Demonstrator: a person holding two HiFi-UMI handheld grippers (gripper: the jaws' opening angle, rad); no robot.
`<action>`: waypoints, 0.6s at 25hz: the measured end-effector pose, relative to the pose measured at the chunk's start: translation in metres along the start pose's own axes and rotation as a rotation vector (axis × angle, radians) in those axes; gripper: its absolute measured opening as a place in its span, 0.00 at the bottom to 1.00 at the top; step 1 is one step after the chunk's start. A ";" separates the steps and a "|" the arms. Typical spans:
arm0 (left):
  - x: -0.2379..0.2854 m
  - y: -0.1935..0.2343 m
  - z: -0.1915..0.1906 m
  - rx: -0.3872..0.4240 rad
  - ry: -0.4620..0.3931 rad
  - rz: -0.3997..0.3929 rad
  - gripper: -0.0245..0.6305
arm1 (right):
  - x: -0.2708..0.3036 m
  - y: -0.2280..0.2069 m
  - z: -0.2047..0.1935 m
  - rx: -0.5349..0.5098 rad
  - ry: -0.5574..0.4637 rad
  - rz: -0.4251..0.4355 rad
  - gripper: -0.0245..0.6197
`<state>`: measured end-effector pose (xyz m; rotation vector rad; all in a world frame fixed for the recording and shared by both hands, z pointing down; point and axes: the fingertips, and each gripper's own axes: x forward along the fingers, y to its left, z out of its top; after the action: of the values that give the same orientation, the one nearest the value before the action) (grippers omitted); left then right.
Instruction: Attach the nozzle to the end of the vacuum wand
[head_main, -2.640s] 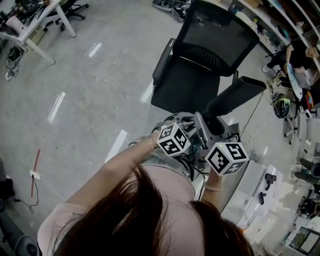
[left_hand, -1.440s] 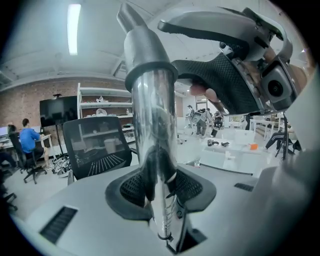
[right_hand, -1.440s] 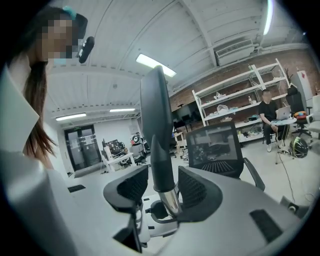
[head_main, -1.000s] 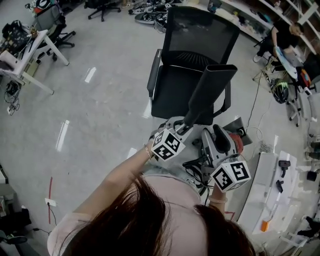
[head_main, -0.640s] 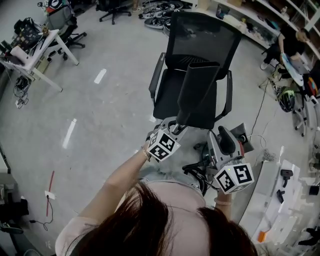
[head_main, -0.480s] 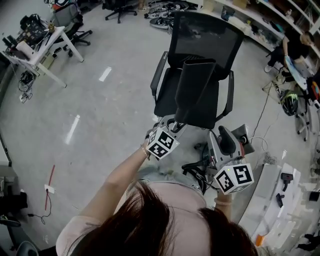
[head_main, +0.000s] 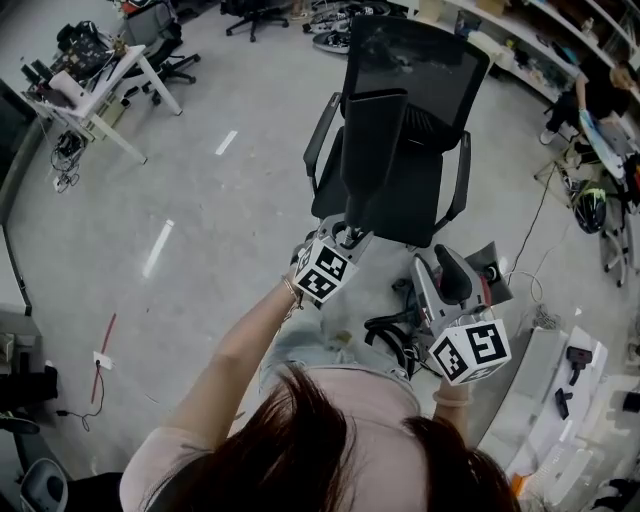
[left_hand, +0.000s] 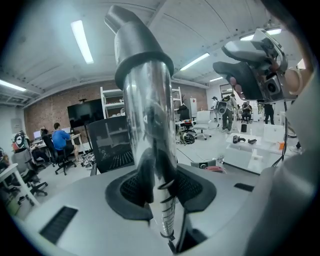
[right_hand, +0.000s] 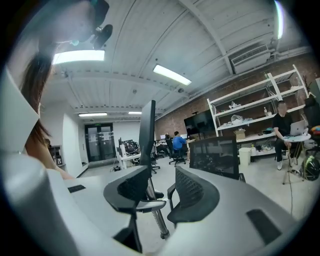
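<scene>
The right tool (right_hand: 159, 192) is hovering with its jaws standing apart, nothing sitting between them. Just beside it, the left tool (left_hand: 160, 190) is clamping the clear tube end of the nozzle (head_main: 373, 150), whose dark flat body is pointing away, overlapping the black office chair (head_main: 420, 60) standing beyond.
</scene>
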<state>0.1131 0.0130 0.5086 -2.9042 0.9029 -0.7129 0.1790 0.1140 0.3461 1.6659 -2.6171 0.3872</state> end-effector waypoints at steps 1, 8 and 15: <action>-0.001 -0.003 0.000 0.003 0.000 -0.003 0.24 | -0.003 0.001 0.000 0.002 -0.004 0.001 0.33; -0.004 -0.012 0.002 0.020 -0.013 -0.027 0.24 | -0.021 0.000 0.003 0.013 -0.029 -0.070 0.33; -0.008 -0.005 0.002 0.020 -0.031 -0.056 0.24 | -0.024 0.005 0.012 0.032 -0.089 -0.199 0.24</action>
<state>0.1107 0.0215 0.5037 -2.9251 0.8107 -0.6747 0.1865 0.1349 0.3296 1.9753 -2.4835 0.3577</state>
